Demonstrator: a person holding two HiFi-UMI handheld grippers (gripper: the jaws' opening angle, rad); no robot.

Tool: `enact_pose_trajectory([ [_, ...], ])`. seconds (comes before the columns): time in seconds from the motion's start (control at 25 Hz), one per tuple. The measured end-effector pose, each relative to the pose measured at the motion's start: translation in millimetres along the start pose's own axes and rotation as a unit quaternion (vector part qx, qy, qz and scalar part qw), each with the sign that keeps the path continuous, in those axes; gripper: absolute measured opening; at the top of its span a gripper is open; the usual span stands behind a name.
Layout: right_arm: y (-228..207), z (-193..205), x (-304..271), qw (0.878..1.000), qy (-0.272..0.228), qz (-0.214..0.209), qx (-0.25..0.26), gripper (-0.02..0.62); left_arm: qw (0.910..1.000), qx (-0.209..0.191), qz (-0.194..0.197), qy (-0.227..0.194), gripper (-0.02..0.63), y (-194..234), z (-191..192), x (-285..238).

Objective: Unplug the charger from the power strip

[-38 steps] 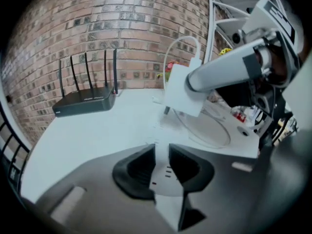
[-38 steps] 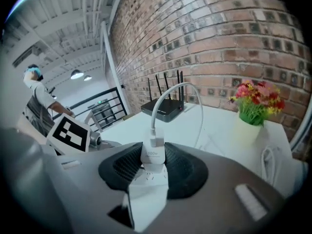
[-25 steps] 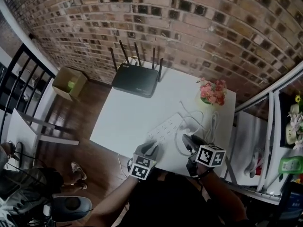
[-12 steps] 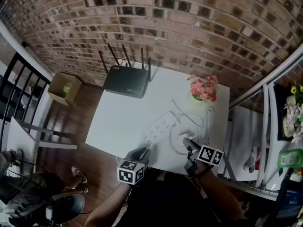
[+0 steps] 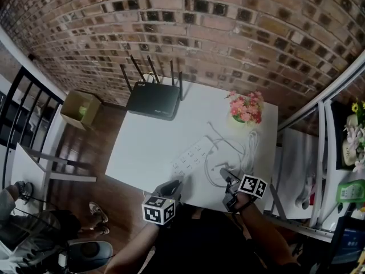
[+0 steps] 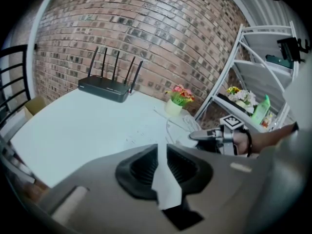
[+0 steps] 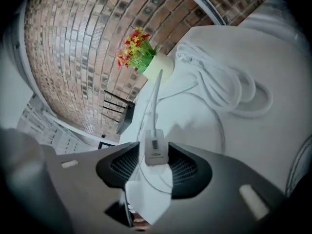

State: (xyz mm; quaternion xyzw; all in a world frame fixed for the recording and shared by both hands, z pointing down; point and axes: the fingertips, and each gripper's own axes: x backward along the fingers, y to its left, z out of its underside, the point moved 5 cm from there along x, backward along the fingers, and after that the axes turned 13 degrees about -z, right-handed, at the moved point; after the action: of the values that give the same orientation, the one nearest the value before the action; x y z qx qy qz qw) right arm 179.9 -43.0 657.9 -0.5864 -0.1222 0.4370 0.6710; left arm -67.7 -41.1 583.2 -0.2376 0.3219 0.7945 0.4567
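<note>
The white power strip [image 5: 191, 157] lies at the middle of the white table [image 5: 148, 147]. My right gripper [image 5: 226, 174] hangs low over the table to the strip's right, away from it. In the right gripper view a small white charger [image 7: 156, 155] sits between the pads of my right gripper [image 7: 153, 145]. Its thin cable runs off toward the flower pot. These jaws are opening, and a slit shows beside the charger. My left gripper [image 5: 173, 185] is at the table's near edge, off the strip. The jaws of my left gripper [image 6: 162, 147] are closing on nothing, with a narrow gap left.
A black router [image 5: 153, 100] stands at the back left, and a pot of flowers [image 5: 245, 110] at the back right. Loose white cable [image 5: 231, 153] coils right of the strip. A metal shelf [image 5: 336, 170] stands to the right, and a cardboard box [image 5: 80, 110] sits on the floor.
My left gripper has drawn back from the strip's near end to the table edge, and its jaws have narrowed. My right gripper has sunk toward the table with the charger.
</note>
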Motion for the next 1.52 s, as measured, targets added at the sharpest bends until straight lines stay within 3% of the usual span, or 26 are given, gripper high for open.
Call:
enact_pose_trajectory([
  [0.08,-0.4,-1.4,0.8,1.0,0.004,0.022,0.013,0.269,1.0,0.0,0.0,0.001,0.057,0.3,-0.4,0.4],
  [0.16,-0.5,-2.9,3.8,0.998,0.01,0.05,0.031,0.303,1.0,0.001,0.002,0.001,0.057,-0.9,-0.8,0.1],
  [0.36,3.6,-2.7,15.6,0.987,0.051,0.124,0.093,0.325,0.9999,-0.007,0.009,-0.002,0.057,-6.5,-3.8,-0.8],
  [0.48,14.2,-7.9,23.0,0.981,0.052,0.138,0.123,0.325,0.9999,-0.011,0.011,-0.005,0.058,-9.3,-7.5,-1.0],
  [0.68,56.5,-23.0,28.1,0.984,0.023,0.085,0.153,0.304,0.9995,-0.01,0.02,-0.021,0.057,-14.5,-21.7,4.1],
  [0.72,70.2,-26.1,28.3,0.984,0.016,0.067,0.165,0.267,0.9993,-0.011,0.023,-0.026,0.057,-16.2,-25.5,6.3],
  [0.84,116.2,-32.1,27.6,0.975,0.001,0.008,0.222,0.067,0.9985,-0.014,0.035,-0.04,0.057,-22.9,-37.4,15.7],
  [0.88,131.3,-31.7,26.6,0.969,0.002,-0.01,0.245,0.035,0.9981,-0.014,0.039,-0.046,0.057,-25.4,-41.6,19.8],
  [1.04,186.3,-24.2,23.7,0.947,0.009,-0.08,0.312,0.011,0.994,0.01,0.059,-0.091,0.016,-36.2,-67.9,43.0],
  [1.16,217.2,-21.5,24.4,0.928,0.005,-0.109,0.356,0.011,0.9864,0.024,0.075,-0.144,0.006,-46.9,-96.5,64.5],
  [1.32,246.8,-21.9,31.1,0.896,-0.008,-0.128,0.426,0.011,0.9711,-0.055,0.091,-0.214,0.006,-69.8,-124.3,90.6],
  [1.4,253.0,-20.3,36.1,0.883,-0.018,-0.136,0.45,0.011,0.9668,-0.087,0.09,-0.223,0.006,-79.7,-130.1,99.5],
  [1.52,254.5,-15.8,41.6,0.877,-0.027,-0.14,0.459,0.011,0.966,-0.09,0.1,-0.221,0.006,-85.0,-127.4,102.1],
])
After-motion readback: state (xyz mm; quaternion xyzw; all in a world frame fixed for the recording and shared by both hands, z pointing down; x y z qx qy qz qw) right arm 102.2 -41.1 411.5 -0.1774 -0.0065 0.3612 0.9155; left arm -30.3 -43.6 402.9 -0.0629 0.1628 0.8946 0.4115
